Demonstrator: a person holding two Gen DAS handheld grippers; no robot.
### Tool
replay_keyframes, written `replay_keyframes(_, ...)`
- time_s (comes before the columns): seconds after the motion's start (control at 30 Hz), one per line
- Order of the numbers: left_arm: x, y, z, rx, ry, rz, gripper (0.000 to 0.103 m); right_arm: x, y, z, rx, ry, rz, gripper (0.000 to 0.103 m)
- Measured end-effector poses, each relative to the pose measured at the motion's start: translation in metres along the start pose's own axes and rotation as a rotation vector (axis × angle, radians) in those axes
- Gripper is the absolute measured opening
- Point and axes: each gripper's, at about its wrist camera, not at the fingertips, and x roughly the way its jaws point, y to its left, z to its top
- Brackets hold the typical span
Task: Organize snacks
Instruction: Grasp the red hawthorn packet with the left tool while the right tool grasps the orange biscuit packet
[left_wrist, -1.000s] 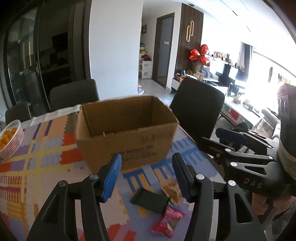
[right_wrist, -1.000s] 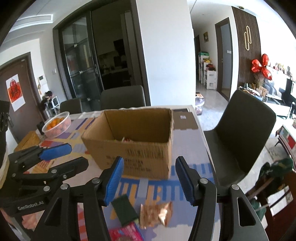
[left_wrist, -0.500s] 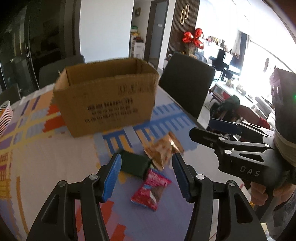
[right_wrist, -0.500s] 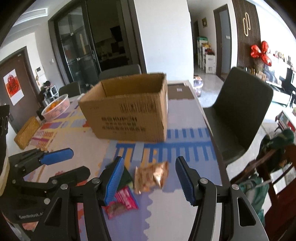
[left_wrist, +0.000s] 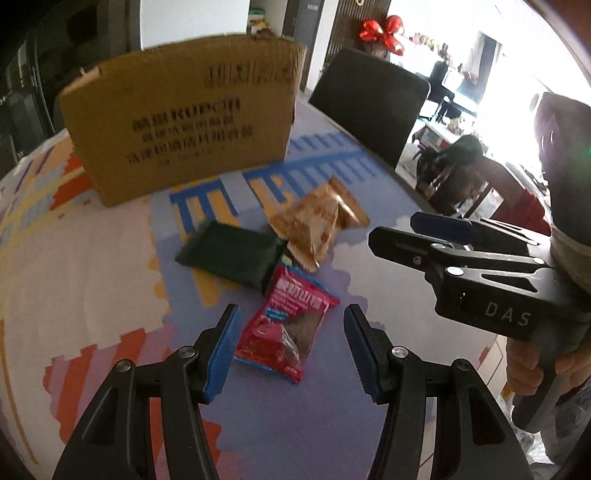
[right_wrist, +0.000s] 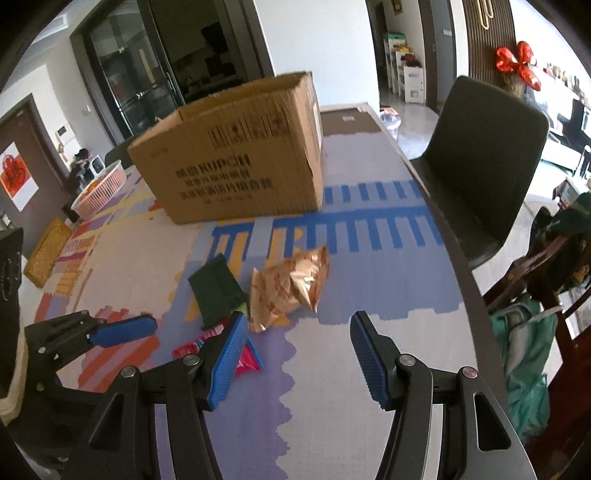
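Left wrist view: left gripper (left_wrist: 291, 341) fingers spread astride red snack packet (left_wrist: 286, 326); right gripper (right_wrist: 297, 356) fingers spread, empty.

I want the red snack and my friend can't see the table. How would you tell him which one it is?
Find the big brown cardboard box on the colourful patterned tablecloth. In front of it lie three small packets: a dark green packet, a crinkly gold packet and, nearest the open left gripper, the glossy red packet. Only it is red with blue edging.
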Motion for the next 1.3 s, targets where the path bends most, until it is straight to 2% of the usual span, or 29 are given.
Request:
replay_keyframes(0.23,0.024,-0.001,-0.006,0.021,0.061,0.009,0.056,0.020,-0.006,-0.008,0.026,0.047,0.010,0.059)
replay_keyframes(0.63,0.036,0.001,-0.003,0.030,0.067,0.031,0.057,0.050,-0.007,0.001,0.066,0.075,0.064,0.059)
replay_keyframes(0.8,0.042,0.004,-0.002,0.008,0.077,0.014,0.056,0.066,-0.005,0.006,0.073,0.096,0.073,0.059)
replay_keyframes(0.9,0.042,0.005,-0.002,-0.004,0.071,0.004,0.051,0.073,-0.004,0.008,0.075,0.100,0.072,0.058)
replay_keyframes(0.97,0.040,0.007,-0.001,-0.014,0.069,-0.009,0.043,0.076,-0.002,0.011,0.076,0.095,0.068,0.055)
replay_keyframes(1.17,0.037,0.014,-0.003,-0.055,0.065,-0.029,0.041,0.082,0.002,0.016,0.069,0.094,0.067,0.043)
replay_keyframes(1.3,0.031,0.021,-0.006,-0.087,0.063,-0.035,0.041,0.079,0.004,0.013,0.060,0.083,0.061,0.041)
